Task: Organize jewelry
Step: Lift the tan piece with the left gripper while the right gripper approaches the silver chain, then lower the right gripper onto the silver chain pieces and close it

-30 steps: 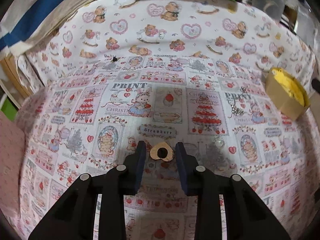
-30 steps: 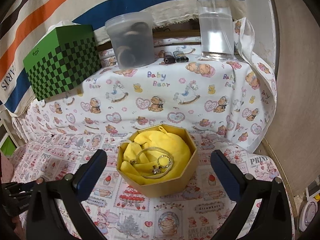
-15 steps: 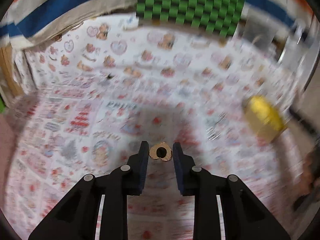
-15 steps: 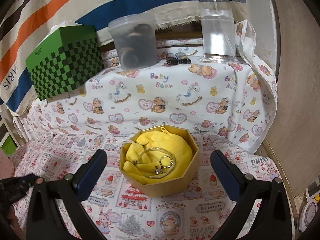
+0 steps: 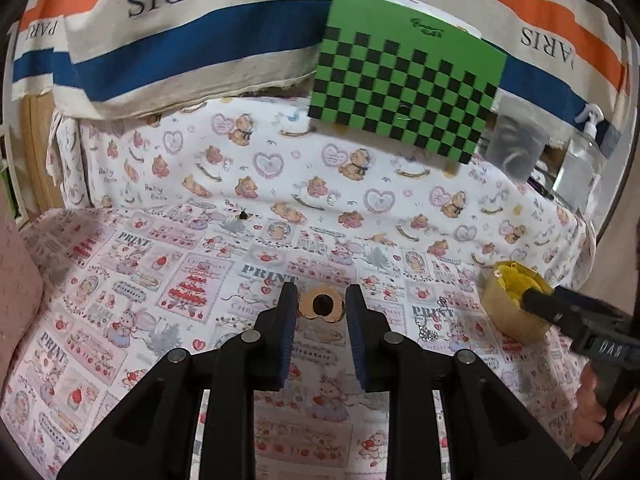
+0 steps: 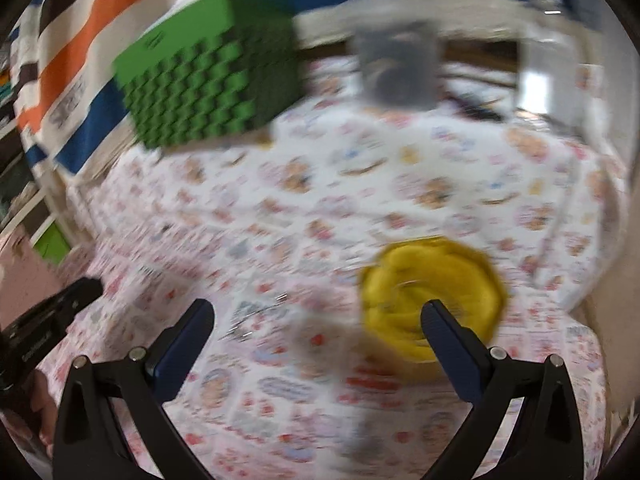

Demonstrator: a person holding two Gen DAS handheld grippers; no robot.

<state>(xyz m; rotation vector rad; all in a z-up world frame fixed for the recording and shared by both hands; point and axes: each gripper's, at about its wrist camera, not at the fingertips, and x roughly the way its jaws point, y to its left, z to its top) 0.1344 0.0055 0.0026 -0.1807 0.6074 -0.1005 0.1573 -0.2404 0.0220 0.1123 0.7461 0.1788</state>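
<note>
Step in hand, by my read: carrying a piece to the box. Left gripper (image 5: 322, 312) has a heart-shaped pendant (image 5: 321, 306) with a dark centre hole between its jaws. Gap is narrow; pads look to touch the pendant's edges, and it seems clamped, though I can't confirm it's off the printed cloth (image 5: 160, 272).

Octagonal box (image 5: 510, 312) with yellow lining sits well to the right, partly behind the right gripper.

Next move: swing left gripper right, over the box, then release.

Silver chain (image 5: 430, 326) lies loose on the cloth between pendant and box.

Right gripper (image 6: 316, 322): jaws wide apart, holding nothing; view is motion-blurred, box (image 6: 432, 300) beside its right finger.
</note>
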